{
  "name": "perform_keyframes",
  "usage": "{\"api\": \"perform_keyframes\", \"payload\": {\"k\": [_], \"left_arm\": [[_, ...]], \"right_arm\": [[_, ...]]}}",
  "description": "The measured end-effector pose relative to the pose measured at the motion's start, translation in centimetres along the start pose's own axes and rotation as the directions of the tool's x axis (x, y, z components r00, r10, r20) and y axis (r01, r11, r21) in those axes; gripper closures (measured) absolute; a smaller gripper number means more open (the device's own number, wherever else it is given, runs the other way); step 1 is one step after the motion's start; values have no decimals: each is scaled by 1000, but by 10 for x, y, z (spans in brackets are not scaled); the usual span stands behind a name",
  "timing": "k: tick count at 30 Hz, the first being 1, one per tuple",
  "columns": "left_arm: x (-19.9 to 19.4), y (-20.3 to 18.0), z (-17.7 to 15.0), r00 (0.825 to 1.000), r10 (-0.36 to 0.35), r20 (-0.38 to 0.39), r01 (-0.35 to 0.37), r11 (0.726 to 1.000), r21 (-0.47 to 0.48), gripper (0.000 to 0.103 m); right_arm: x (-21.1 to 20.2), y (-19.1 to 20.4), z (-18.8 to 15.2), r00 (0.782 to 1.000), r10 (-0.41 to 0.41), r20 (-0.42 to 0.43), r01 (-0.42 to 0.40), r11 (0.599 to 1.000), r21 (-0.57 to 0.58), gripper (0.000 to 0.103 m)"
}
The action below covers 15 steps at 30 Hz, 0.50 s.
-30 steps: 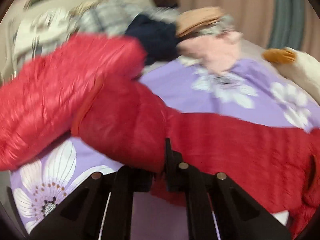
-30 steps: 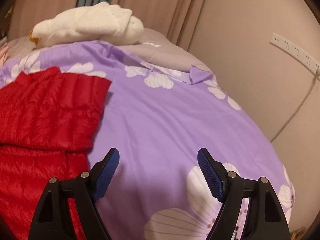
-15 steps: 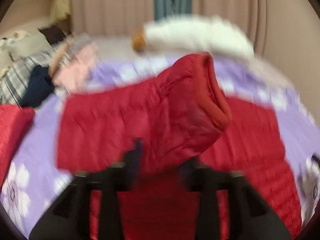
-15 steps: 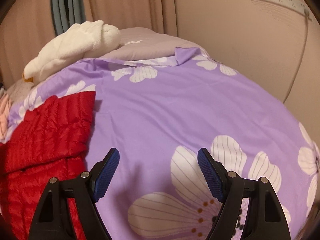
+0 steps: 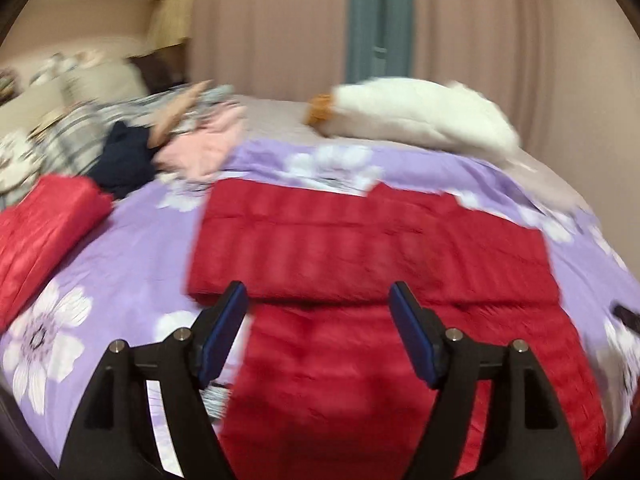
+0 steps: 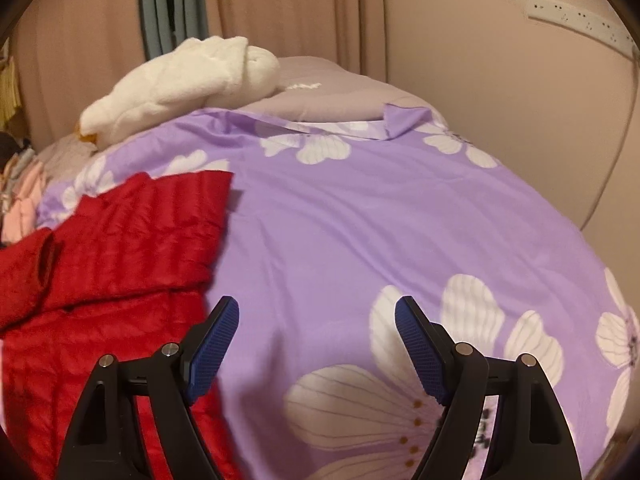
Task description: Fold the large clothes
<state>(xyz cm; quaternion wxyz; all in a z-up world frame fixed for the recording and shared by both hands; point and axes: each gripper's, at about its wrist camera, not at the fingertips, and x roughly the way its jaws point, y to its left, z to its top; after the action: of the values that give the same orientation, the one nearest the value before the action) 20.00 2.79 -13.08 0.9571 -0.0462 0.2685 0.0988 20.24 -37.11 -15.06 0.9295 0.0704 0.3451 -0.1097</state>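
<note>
Now left hand-held gripper (image 5: pixel 318 308) (opening) has dropped sleeve (image 5: pixel 320 248).

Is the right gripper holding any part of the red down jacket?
No: the right gripper has its jaws wide apart over bare purple floral duvet, with the red down jacket lying off to its left.

No legible text (blur aside)

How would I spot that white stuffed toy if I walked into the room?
Find the bed with the purple flowered cover and look to its far end, by the curtains. The white plush toy lies there on the plain grey pillow. It is the only fluffy white thing there and has an orange tip, unlike the red quilted jacket nearer.
</note>
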Motion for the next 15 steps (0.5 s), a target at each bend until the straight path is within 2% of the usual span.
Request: {"api": "perform_keyframes", "payload": {"k": [2, 3, 4, 5, 6, 8, 11, 13, 15], "left_arm": [[24, 14, -2, 995, 84, -49, -84, 996, 16, 32], [33, 21, -7, 988, 131, -79, -130, 991, 20, 38], [42, 26, -10, 979, 171, -107, -170, 985, 20, 45], [56, 37, -17, 957, 237, -167, -237, 971, 23, 48], [62, 46, -20, 949, 242, -204, -243, 970, 19, 52], [69, 69, -28, 955, 156, -252, -172, 984, -42, 58], [69, 93, -29, 951, 154, -267, -182, 980, -85, 72], [68, 108, -27, 959, 150, -239, -178, 979, -101, 74], [71, 121, -24, 960, 144, -242, -177, 976, -123, 73]], "right_arm": [[-3, 14, 1, 1000, 8, 5, -8, 1000, -18, 23], [-4, 19, 2, 1000, 25, 9, -24, 999, -24, 23], [-5, 25, 3, 999, 50, 12, -49, 998, -28, 23], [-8, 32, 4, 996, 83, 12, -83, 996, -28, 23], [-10, 42, 5, 993, 120, 12, -120, 992, -27, 23], [-16, 68, 4, 984, 177, 12, -176, 983, -57, 23], [-19, 106, 1, 971, 237, -20, -238, 963, -125, 23], [-20, 137, 1, 961, 277, -26, -277, 947, -162, 23], [-15, 172, 4, 948, 313, -54, -317, 926, -207, 23]]}}
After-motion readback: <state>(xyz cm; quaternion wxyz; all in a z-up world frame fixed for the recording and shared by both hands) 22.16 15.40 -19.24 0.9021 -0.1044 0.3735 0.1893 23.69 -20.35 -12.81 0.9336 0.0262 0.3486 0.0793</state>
